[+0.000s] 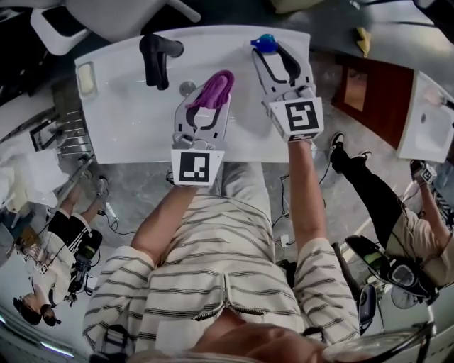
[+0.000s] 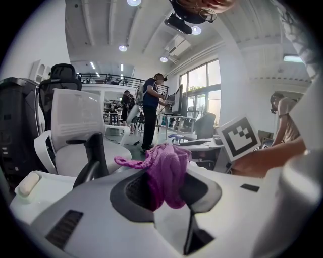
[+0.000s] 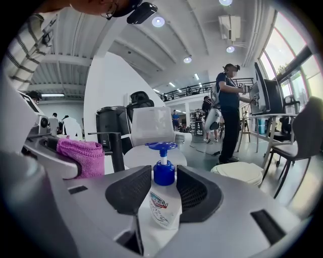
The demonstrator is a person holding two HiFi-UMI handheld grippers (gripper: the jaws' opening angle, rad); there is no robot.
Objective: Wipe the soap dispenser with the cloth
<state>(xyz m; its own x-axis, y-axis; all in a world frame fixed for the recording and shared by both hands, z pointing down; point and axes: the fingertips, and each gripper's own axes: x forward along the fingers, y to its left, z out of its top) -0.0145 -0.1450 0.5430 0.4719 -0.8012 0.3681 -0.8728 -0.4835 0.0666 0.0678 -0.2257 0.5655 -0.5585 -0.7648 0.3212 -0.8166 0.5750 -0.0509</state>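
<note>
A purple cloth (image 1: 214, 88) hangs bunched from my left gripper (image 1: 207, 106), whose jaws are shut on it over the white table (image 1: 128, 113). In the left gripper view the cloth (image 2: 166, 169) fills the gap between the pads and droops over the left gripper (image 2: 164, 194). My right gripper (image 1: 278, 60) is further right and is shut on the soap dispenser (image 1: 266, 44), a clear bottle with a blue pump. In the right gripper view the dispenser (image 3: 161, 206) stands upright between the dark pads of the right gripper (image 3: 164, 187), with the cloth (image 3: 81, 157) off to the left.
A black curved fixture (image 1: 157, 60) stands on the table's far left, with a small round fitting (image 1: 186, 88) beside it and a pale bar (image 1: 86, 79) near the left edge. A white office chair (image 1: 120, 18) sits beyond the table. People sit or stand on both sides.
</note>
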